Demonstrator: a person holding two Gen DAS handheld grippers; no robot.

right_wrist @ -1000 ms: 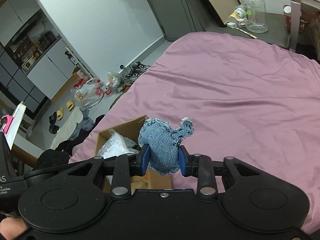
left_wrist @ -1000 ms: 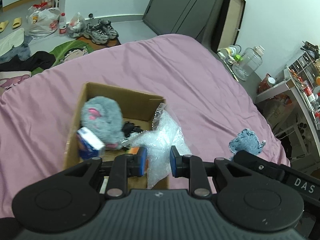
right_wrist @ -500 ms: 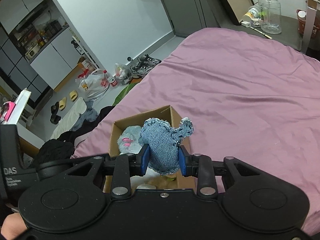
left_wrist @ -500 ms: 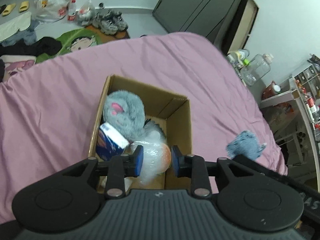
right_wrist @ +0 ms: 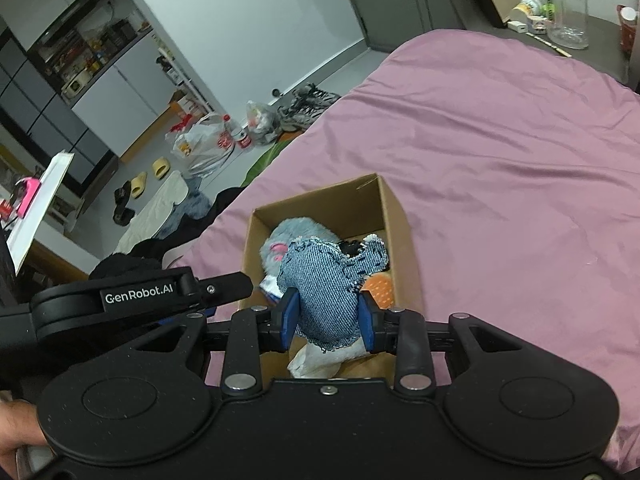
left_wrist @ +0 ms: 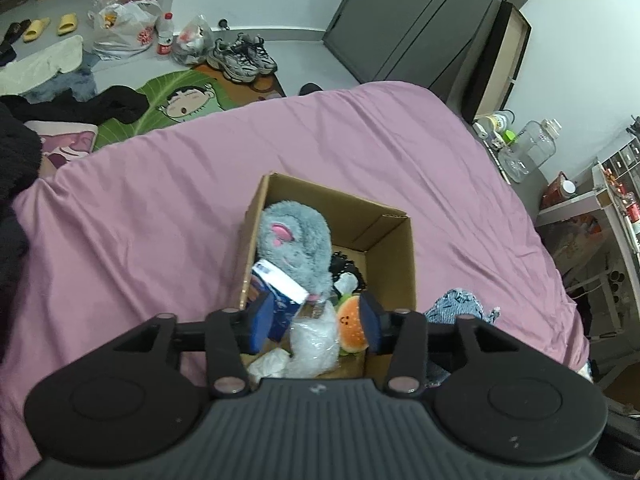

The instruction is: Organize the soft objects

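An open cardboard box (left_wrist: 392, 240) (right_wrist: 320, 200) sits on the pink bed. Inside it are a grey plush (left_wrist: 296, 240) (right_wrist: 276, 244), a burger plush (left_wrist: 352, 328), a blue-and-white packet (left_wrist: 280, 284) and a clear bubble-wrap bag (left_wrist: 312, 340). My left gripper (left_wrist: 316, 322) hangs open just above the box's near end, with the bag lying loose below its fingers. My right gripper (right_wrist: 328, 316) is shut on a blue denim plush (right_wrist: 324, 288) (left_wrist: 456, 308), held over the box's near right part. The denim plush hides part of the box's contents in the right wrist view.
The pink sheet (left_wrist: 160, 208) spreads wide around the box. Beyond the bed's far edge the floor holds sneakers (left_wrist: 240, 58), plastic bags (left_wrist: 120, 32), slippers and dark clothes (left_wrist: 120, 104). A side table with a clear jar (left_wrist: 536, 148) and shelves stands at right.
The left gripper's jaws have widened and the bubble-wrap bag now lies in the box. The right gripper has carried the denim plush from beside the box to above it.
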